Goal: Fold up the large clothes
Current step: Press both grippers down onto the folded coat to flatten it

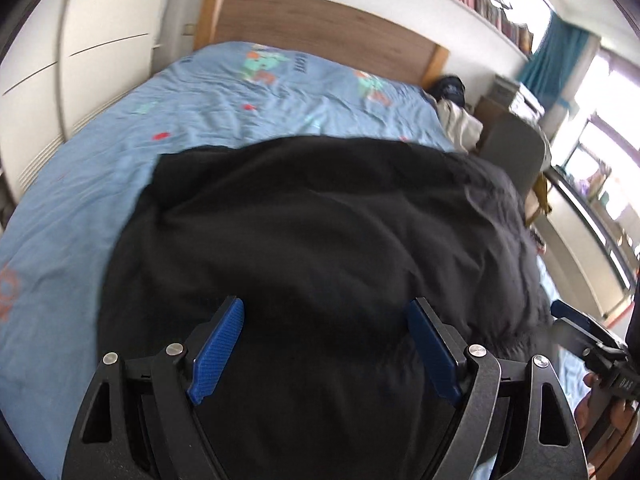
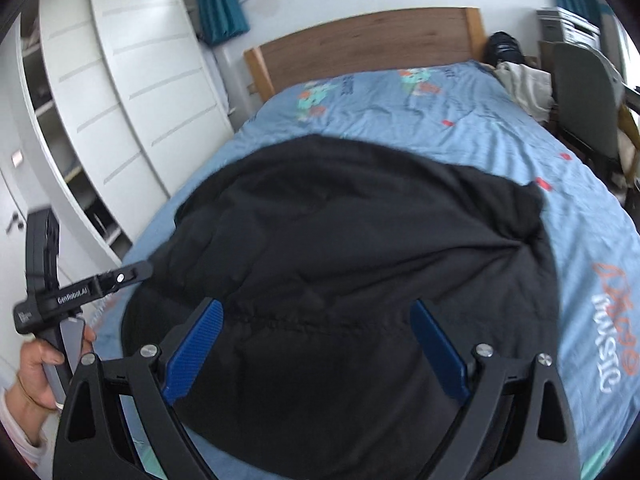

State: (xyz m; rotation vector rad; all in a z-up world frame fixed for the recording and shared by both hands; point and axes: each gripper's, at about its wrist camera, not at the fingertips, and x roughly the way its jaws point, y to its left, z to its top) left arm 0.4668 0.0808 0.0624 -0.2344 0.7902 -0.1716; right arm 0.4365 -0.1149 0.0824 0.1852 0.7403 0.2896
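A large black garment (image 1: 320,224) lies spread and rumpled on the blue bedsheet (image 1: 80,208). In the left wrist view my left gripper (image 1: 326,302) hovers over the garment's near part, jaws wide apart with nothing pinched between the blue pads. At the right edge, one of the right gripper's fingers (image 1: 572,318) shows, held by a hand (image 1: 600,412). In the right wrist view my right gripper (image 2: 315,303) is open above the same garment (image 2: 360,220), near a gathered seam. At the left, one of the left gripper's fingers (image 2: 128,274) reaches the garment's edge, with a hand (image 2: 40,360) gripping its handle.
A wooden headboard (image 2: 372,44) closes the far end of the bed. A white wardrobe (image 2: 120,92) stands along one side. A grey chair (image 2: 580,92), a beige cloth (image 2: 524,84) and a dark bag (image 2: 506,50) sit at the far corner. Windows (image 1: 600,176) run past the bed.
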